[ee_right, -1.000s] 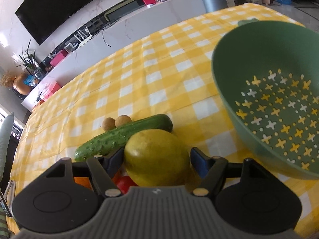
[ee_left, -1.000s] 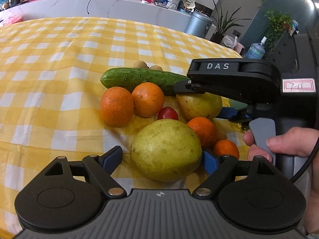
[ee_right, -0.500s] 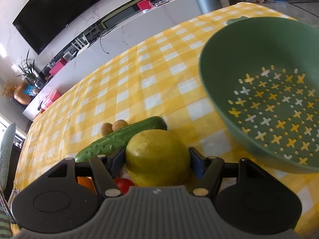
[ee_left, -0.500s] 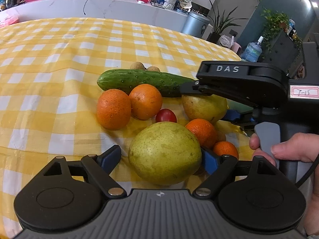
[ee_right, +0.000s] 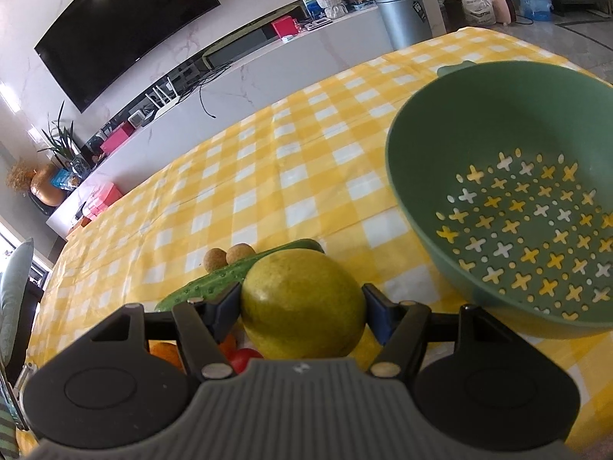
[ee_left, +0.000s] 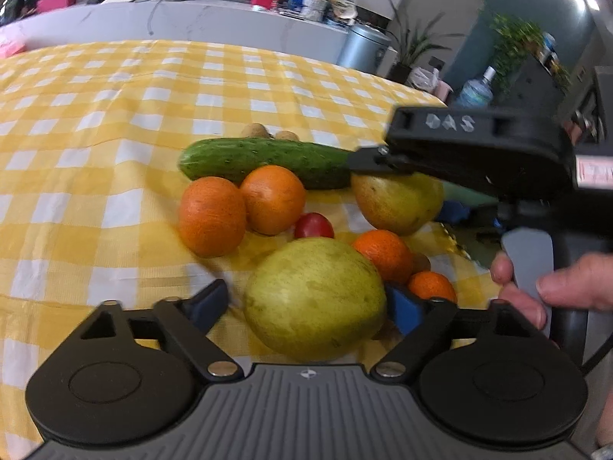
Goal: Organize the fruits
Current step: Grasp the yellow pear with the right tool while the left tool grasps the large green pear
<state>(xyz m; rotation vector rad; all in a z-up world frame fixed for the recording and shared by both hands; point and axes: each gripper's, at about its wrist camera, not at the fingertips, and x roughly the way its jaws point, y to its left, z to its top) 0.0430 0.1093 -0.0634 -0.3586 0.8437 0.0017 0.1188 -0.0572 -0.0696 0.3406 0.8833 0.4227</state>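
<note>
Cucumber (ee_right: 226,278) lies just behind right tongs' (ee_right: 302,304) pear (ee_right: 302,304).

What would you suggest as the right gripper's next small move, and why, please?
Probably carry it rightward over the green colander and release there. The right gripper has both fingers against a pear, which looks lifted off the cloth, and the colander beside it holds nothing visible.

Matt green plastic colander (ee_right: 452,126), bumpy-skinned cucumber (ee_left: 264,159), creased checked cloth (ee_left: 115,115).
</note>
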